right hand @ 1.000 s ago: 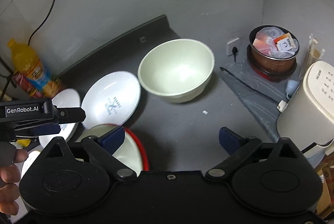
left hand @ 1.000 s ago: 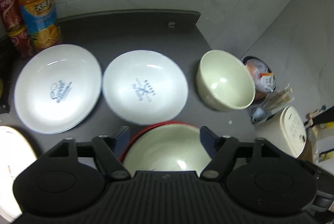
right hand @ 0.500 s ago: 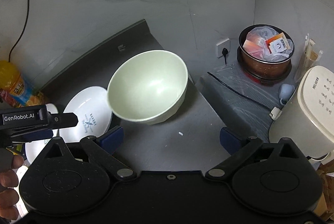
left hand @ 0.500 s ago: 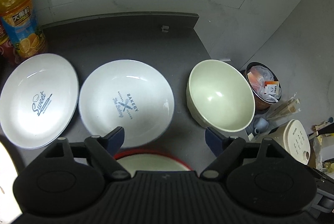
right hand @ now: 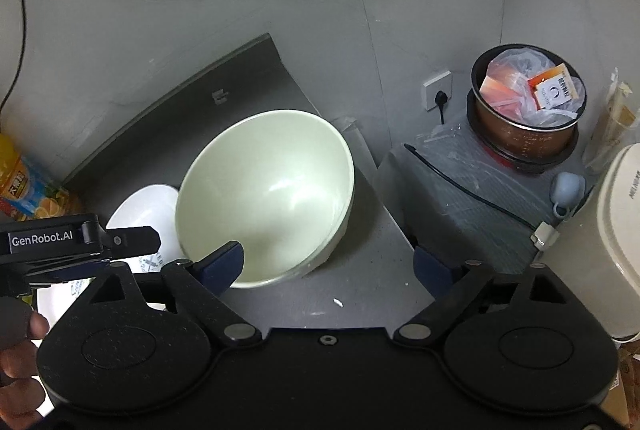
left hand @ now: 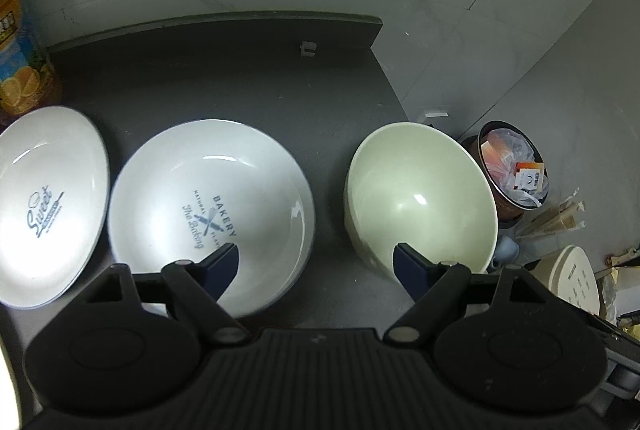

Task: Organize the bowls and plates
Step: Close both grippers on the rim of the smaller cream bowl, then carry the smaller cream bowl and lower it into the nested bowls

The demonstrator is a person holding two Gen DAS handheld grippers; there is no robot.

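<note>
Left hand-held gripper: jaws apart, nothing between the pads; its left fingertip overlaps the near rim of the white "Bakery" plate in the view, its right fingertip overlaps the near rim of the pale green bowl; contact with either cannot be told; the gap between the fingers frames bare dark surface between plate and bowl.

From this gripper: "Bakery" plate at 11 o'clock; green bowl at 1 o'clock, upright, at the right edge of the surface; plate and bowl near each other but apart; a second white plate, printed "Sweet", at 9 o'clock, just beside the "Bakery" plate; orange drink bottle at 10 o'clock at the back left.

Right hand-held gripper: jaws wide but closing; no object between the pads; its left fingertip lies over the near rim of the green bowl, its right fingertip over bare surface; the bowl sits at 11 o'clock from this gripper.

Outward in the right wrist view: the left hand-held gripper enters at 9 o'clock over the white plate; a person's fingers at 8 o'clock; beyond the surface's edge, a brown pot lined with a plastic bag at 1 o'clock; a cream appliance at 3 o'clock.
</note>
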